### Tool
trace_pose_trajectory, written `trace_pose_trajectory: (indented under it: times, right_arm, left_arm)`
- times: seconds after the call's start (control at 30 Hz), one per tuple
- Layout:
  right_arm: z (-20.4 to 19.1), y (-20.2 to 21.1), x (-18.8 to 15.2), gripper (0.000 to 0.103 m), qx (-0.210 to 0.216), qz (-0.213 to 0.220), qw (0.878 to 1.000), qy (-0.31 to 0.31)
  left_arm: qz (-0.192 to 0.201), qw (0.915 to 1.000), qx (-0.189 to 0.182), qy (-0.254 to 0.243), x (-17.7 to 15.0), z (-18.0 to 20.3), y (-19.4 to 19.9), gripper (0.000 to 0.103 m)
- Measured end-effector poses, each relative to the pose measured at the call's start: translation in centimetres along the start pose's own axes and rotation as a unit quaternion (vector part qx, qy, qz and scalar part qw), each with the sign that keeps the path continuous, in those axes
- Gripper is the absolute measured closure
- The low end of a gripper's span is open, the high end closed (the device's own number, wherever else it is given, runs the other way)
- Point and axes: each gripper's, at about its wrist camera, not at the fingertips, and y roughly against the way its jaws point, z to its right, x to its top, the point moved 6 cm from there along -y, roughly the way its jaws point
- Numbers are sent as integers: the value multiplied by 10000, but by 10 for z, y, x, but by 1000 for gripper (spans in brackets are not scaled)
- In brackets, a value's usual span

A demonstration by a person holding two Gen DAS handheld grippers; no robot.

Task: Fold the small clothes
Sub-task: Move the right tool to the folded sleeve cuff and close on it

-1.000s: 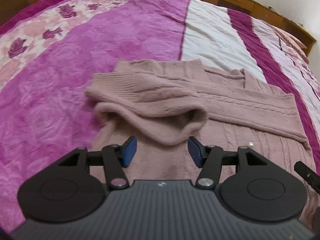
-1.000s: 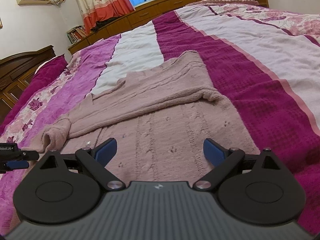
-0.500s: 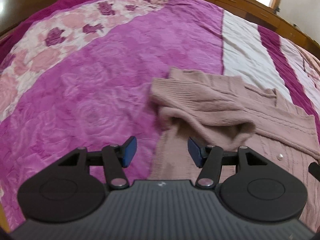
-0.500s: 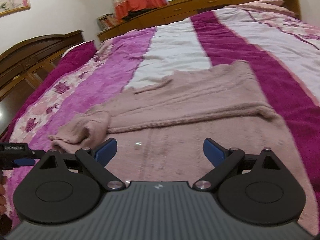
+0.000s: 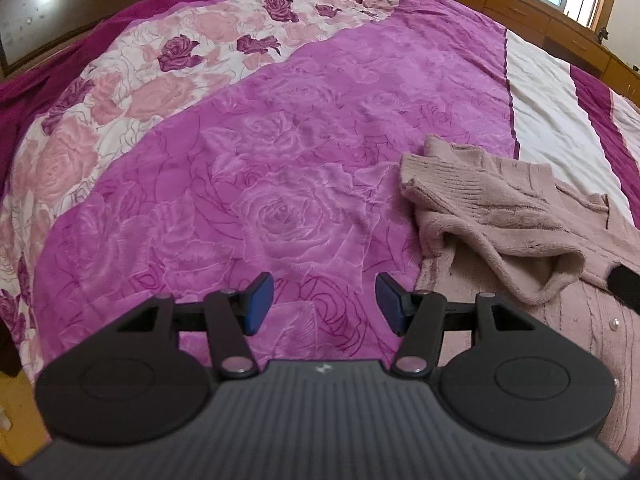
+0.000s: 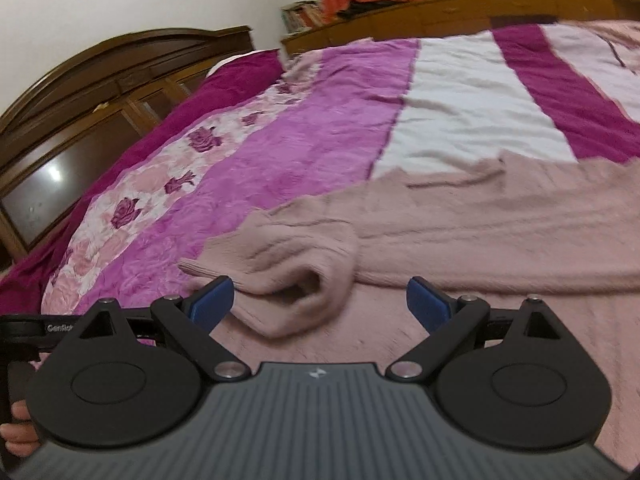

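A dusty-pink knitted cardigan [image 5: 520,216] lies spread on the bed, one sleeve folded across its body with the cuff end bunched into a loop [image 6: 296,268]. Small pearl buttons [image 5: 613,323] show on its front. My left gripper [image 5: 324,304] is open and empty, over the purple bedspread to the left of the cardigan's edge. My right gripper [image 6: 320,304] is open and empty, low over the cardigan with the bunched sleeve cuff just ahead of its left finger. The tip of the right gripper [image 5: 626,286] shows at the left wrist view's right edge.
The bedspread [image 5: 280,168] has purple rose, floral pink, white and magenta stripes. A dark wooden headboard [image 6: 80,120] stands at the left. A wooden ledge [image 6: 440,12] with books and a curtained window runs behind the bed. The bed edge and floor [image 5: 16,408] are at lower left.
My left gripper has swung left, off the cardigan and over the bare purple bedspread. My right gripper has swung left and come closer to the bunched sleeve cuff. Both stay open.
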Motion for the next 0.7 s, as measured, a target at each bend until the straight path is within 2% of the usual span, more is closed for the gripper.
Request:
trace_pose_trajectory:
  times: [0.2, 0.3, 0.4, 0.47, 0.63, 0.7]
  right_arm:
    - [-13, -45, 10, 6, -77, -236, 9993, 286]
    - [-3, -63, 14, 6, 147, -440, 9986, -268]
    - [14, -79, 20, 8, 266, -613, 9927, -1005]
    - [20, -88, 21, 11, 224, -694, 9900, -1206]
    - [20, -110, 19, 29, 126, -1001, 9876, -1200]
    - [20, -116, 17, 30, 80, -1070, 9870, -1193]
  left_arm:
    - [-99, 9997, -216, -59, -6, 8, -5, 45]
    - [-144, 9991, -384, -102, -9, 16, -7, 45]
    - [-78, 9982, -540, -233, -6, 27, -11, 45]
    - [-74, 9973, -657, -313, -4, 35, -18, 45]
    - [-100, 9952, -884, -399, 3, 51, -38, 45]
    - [-55, 9947, -907, -484, 4, 56, -45, 45]
